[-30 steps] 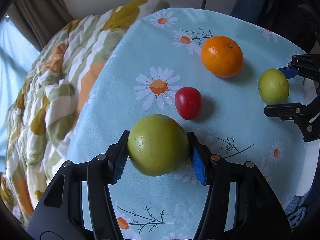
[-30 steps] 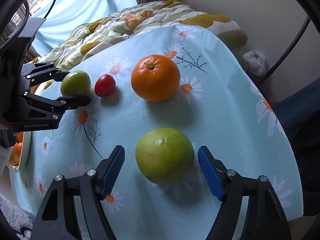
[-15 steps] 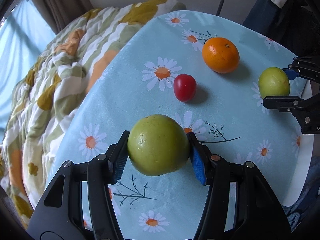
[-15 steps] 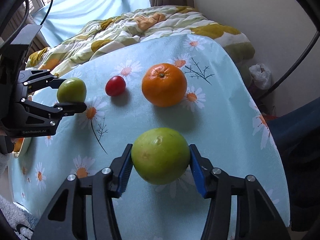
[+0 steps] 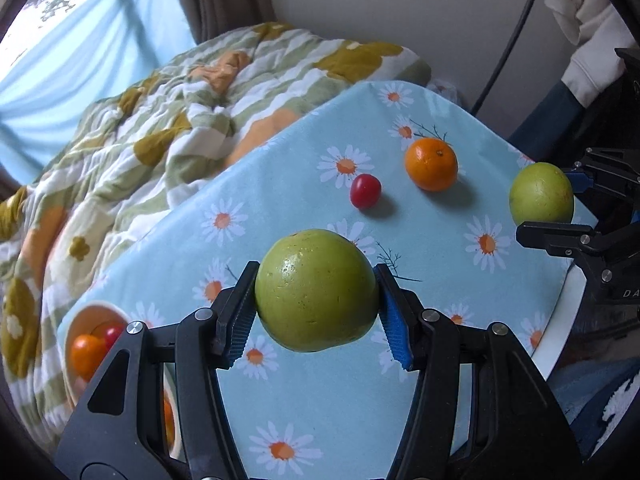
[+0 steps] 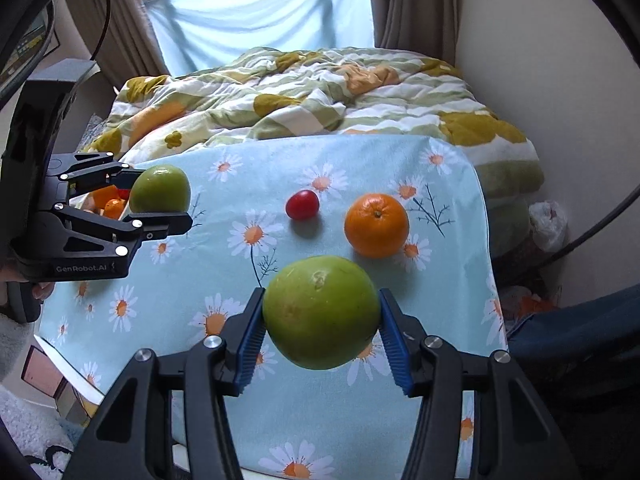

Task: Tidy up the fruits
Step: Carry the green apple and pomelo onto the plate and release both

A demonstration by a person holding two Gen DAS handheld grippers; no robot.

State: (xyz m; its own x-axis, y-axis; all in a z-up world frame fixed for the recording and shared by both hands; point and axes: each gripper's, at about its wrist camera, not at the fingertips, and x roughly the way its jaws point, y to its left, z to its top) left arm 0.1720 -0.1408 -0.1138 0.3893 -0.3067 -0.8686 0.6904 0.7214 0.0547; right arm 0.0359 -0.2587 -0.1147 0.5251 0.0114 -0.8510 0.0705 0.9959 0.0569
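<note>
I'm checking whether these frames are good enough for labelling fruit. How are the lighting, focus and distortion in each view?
Left wrist view: soft daylight, the green fruit in the left gripper is sharp with slight glare; the orange casts a faint shadow; the edges bend strongly. Right wrist view: the bright window is washed out, the held green fruit is crisp, and dark vignetting fills the corners.

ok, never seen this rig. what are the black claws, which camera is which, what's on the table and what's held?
No robot arm: a person holds two handheld grippers, each with a fisheye camera looking along its fingers. In the left wrist view, the left gripper clamps a green fruit. In the right wrist view, the right gripper, jaws just closed, clamps another green fruit. Each view shows the other gripper at its edge. On the daisy tablecloth lie an orange and a small red fruit. A bowl holds more fruit.
</note>
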